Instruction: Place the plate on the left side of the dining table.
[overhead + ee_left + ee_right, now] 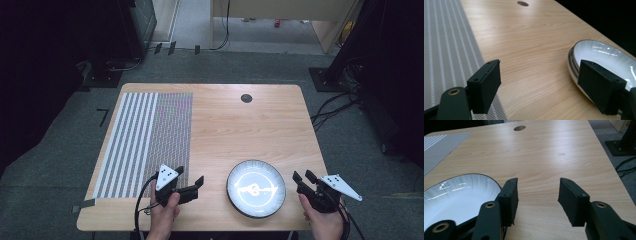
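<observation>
Two grippers flank a plate [256, 188] at the near edge of the table [250, 130].

The left gripper [191, 181] hovers just left of the plate, jaws wide apart with bare wood between them, by the near right corner of the striped mat [145, 142]. The right gripper [304, 176] sits just right of the plate, jaws half apart, holding nothing.

Both grippers black: left gripper [191, 181] & right gripper [305, 176] each w/ grey three-cornered plate on top, black cable trailing. Jaws carry flat black pads, brass-ringed screw holes at base.
</observation>
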{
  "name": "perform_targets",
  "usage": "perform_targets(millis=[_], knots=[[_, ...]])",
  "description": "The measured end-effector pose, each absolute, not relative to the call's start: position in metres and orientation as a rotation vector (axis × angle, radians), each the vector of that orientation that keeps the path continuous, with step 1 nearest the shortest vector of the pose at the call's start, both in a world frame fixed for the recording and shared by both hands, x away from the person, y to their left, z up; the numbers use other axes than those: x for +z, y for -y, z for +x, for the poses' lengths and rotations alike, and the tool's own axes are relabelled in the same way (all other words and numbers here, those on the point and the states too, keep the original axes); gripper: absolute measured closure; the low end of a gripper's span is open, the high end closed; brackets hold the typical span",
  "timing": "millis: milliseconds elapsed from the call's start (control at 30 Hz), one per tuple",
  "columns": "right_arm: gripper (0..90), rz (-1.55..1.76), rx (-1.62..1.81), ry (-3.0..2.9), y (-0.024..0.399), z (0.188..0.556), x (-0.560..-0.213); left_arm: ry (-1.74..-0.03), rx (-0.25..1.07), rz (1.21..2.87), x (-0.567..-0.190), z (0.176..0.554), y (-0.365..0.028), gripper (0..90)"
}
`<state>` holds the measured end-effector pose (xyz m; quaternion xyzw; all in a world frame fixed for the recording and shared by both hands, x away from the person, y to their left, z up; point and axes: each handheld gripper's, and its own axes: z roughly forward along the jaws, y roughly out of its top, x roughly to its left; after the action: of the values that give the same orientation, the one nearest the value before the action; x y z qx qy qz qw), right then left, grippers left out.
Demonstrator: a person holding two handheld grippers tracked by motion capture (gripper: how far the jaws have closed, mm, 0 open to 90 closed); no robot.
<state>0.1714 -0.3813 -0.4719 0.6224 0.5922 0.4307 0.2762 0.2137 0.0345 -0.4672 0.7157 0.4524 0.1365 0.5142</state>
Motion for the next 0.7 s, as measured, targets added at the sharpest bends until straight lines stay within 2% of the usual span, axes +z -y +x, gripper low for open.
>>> perform_targets(millis=[133, 167, 267, 467, 500, 633, 667, 700], knots=[[57.9, 1.686, 1.174, -1.602, 0.381, 0.171, -0.474, -1.071, 0.323, 1.731, -0.469, 0.214, -0.024, 18.3], [62.6, 1.713, 1.178, -1.609, 0.38, 0.171, -0.475, -1.058, 0.314, 1.74, -0.47, 0.213, -0.017, 18.3], [66.1, 1.733, 1.174, -1.616, 0.379, 0.17, -0.476, -1.047, 0.308, 1.755, -0.471, 0.213, -0.009, 19.1], [74.6, 1.76, 1.225, -1.623, 0.379, 0.17, -0.476, -1.036, 0.291, 1.78, -0.476, 0.212, 0.015, 27.8], [77.0, 1.771, 1.228, -1.634, 0.38, 0.17, -0.476, -1.036, 0.282, 1.784, -0.478, 0.212, 0.021, 34.4], [79.9, 1.773, 1.217, -1.662, 0.38, 0.17, -0.478, -1.023, 0.249, 1.807, -0.481, 0.213, 0.031, 47.1], [80.0, 1.776, 1.222, -1.671, 0.38, 0.17, -0.478, -1.015, 0.235, 1.822, -0.483, 0.213, 0.034, 47.1], [80.1, 1.774, 1.222, -1.684, 0.379, 0.17, -0.479, -1.013, 0.226, 1.833, -0.484, 0.213, 0.037, 54.6]])
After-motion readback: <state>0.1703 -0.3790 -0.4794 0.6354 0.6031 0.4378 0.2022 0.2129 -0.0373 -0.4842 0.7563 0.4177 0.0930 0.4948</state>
